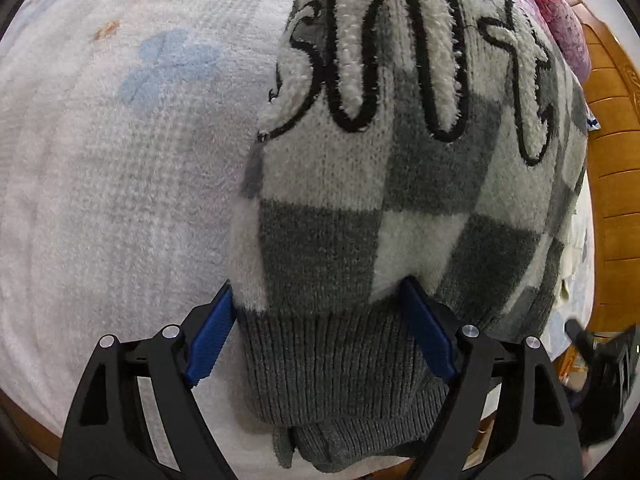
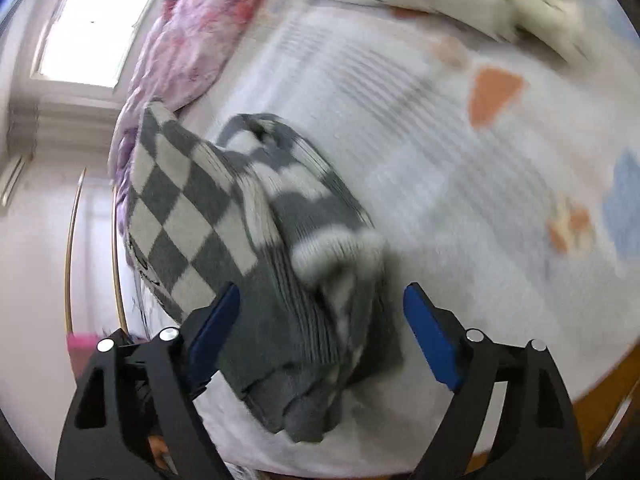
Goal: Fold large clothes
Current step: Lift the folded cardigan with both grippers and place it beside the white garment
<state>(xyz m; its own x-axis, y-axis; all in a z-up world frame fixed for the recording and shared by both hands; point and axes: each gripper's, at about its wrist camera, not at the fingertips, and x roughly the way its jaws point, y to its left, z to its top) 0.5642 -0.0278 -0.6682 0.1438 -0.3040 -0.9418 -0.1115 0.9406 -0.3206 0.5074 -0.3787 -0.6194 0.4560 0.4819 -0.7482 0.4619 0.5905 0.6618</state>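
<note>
Sweater (image 1: 400, 208), ribbed hem toward camera

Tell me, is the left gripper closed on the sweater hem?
No, the left gripper stands open around the sweater.

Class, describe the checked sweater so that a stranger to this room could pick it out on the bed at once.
Start at the white blanket covering the bed. The sweater lies on it near the edge, between the left gripper's open fingers. Unlike the pink floral quilt, it is grey-and-cream checked knit with fluffy cream lettering outlined in black.
</note>
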